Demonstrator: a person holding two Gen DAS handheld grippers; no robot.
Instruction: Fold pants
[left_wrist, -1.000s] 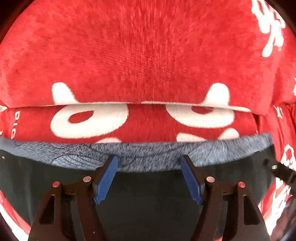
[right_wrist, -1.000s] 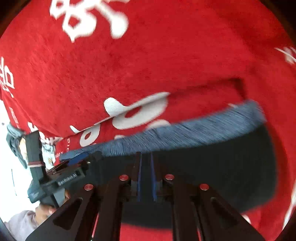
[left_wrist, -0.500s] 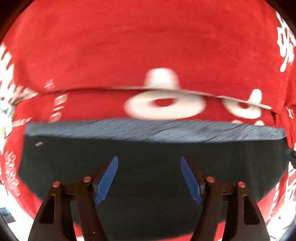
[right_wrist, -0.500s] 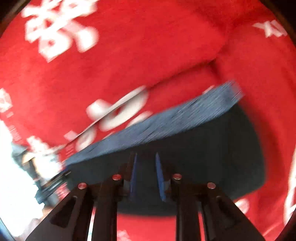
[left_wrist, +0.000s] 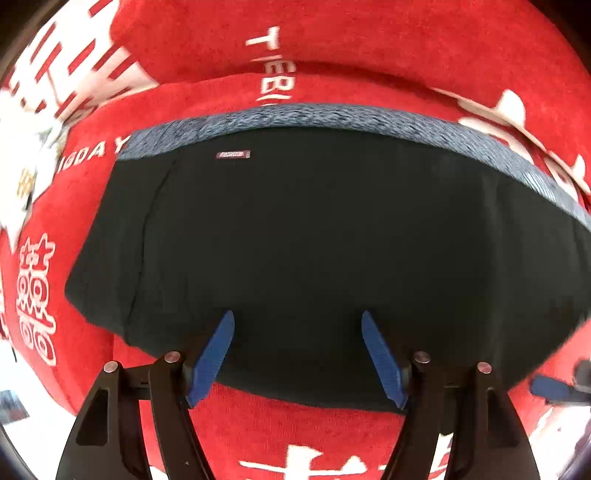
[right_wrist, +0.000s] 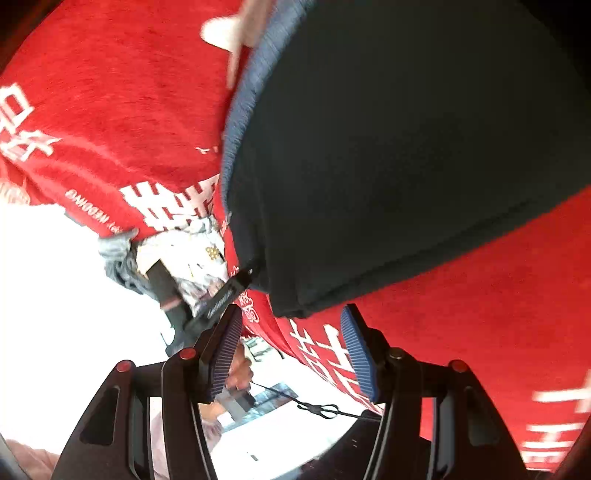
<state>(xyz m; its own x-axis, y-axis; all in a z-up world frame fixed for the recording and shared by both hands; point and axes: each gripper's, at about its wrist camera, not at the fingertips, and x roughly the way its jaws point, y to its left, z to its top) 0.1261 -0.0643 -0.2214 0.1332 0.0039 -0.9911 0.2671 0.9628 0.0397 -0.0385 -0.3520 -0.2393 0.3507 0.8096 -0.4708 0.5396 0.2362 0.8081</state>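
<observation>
Folded black pants (left_wrist: 314, 240) (grey waistband away from the camera) lie flat on the red cloth-covered surface (left_wrist: 369, 44). Left hand-held gripper (left_wrist: 297, 350) hovers spread, empty; right hand-held gripper (right_wrist: 291, 350), jaws just opening, holds nothing beside the pants' corner. Release step; next move likely calls for regrasping an edge.

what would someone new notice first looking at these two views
The bright red blanket with white lettering fills both views and grabs the eye first. Against it lie the dark pants, folded flat, with a blue-grey waistband along the far edge in the left wrist view. Blue-padded jaws frame the bottom: the left gripper open over the pants, the right gripper just opened, nothing between its pads.
</observation>
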